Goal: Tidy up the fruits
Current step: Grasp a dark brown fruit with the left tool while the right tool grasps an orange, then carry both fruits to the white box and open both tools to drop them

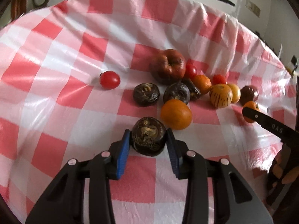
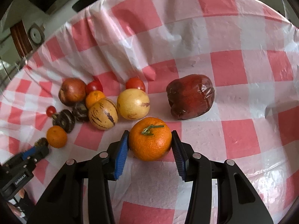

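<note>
**Two fruits between two pairs of tongs, sorting under way**

Left wrist view. Left gripper: blue pads pressed to either side of a dark wrinkled fruit, which sits low over the checked tablecloth; whether it rests on the cloth or is lifted clear cannot be told. The fruit is round, with no long axis to line up; it lies dead ahead, centred between the fingers. Just beyond and to the right is an orange, apart from the held fruit by a narrow gap. Further ahead: two more dark wrinkled fruits, a large apple, a lone tomato off to the left, and a striped yellow fruit to the right. At the far right edge the other tool's finger crosses in front of a small orange.

Right wrist view. Right gripper: pads closed against both flanks of a stemmed orange, stem up, centred straight ahead. A dark red apple lies beyond and to the right, well apart. The mixed cluster lies to the left, where the left tool holds its dark fruit near another small orange.

Judgement: each tool is nearest its own fruit; the dark fruits group ahead of the left one, so that placement looks like a short forward carry.
</note>
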The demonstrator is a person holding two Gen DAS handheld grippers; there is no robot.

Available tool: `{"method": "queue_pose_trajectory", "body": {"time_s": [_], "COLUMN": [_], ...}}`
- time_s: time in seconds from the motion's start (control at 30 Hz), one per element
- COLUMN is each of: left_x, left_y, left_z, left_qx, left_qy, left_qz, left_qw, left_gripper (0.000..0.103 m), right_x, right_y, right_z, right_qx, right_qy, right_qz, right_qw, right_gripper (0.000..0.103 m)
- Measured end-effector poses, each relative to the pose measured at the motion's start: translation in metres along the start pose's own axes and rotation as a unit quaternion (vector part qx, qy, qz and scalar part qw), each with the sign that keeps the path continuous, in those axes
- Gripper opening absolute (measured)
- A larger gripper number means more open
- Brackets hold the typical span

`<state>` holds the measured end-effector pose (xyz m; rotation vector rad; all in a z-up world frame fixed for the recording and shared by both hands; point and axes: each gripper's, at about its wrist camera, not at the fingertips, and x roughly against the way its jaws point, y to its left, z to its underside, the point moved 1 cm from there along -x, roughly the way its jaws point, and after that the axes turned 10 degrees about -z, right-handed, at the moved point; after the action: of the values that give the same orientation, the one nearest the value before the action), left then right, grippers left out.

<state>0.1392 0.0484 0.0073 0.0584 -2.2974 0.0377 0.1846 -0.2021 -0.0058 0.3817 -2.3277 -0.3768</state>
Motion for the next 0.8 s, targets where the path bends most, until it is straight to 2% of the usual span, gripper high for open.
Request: {"method": "queue_pose_trajectory", "body": {"time_s": [0.17,0.3,0.5,0.8], "left_x": [0.003,0.025,0.06,0.116], "left_y": [0.006,0.016,0.03,0.046], "left_z": [0.004,0.02,0.053,0.097], "left_qx": [0.025,0.044,0.065,0.086], "left_qy": [-0.002,-0.013,-0.025,-0.057], "left_qz": [-0.001,0.0,0.004,-0.014], "left_qw": [0.9997,0.999,0.9975,0.9945], "left_gripper": [0.038,0.038,0.038,0.039], "right_x": [0.009,0.026,0.057,0.104], "right_y": [-0.009,-0.003,0.035,0.095], "right_z": [0.001,0.013,0.053,0.123], "right_qx": [-0.018,-0.01,0.014,0.04], "right_qy": [-0.023,-0.035,-0.027,-0.022], "right_qz": [-0.027,-0.029,-0.056,-0.11], "right_qw": [0.999,0.999,0.998,0.993], "right_gripper": [0.045,0.045,0.045,0.045]}}
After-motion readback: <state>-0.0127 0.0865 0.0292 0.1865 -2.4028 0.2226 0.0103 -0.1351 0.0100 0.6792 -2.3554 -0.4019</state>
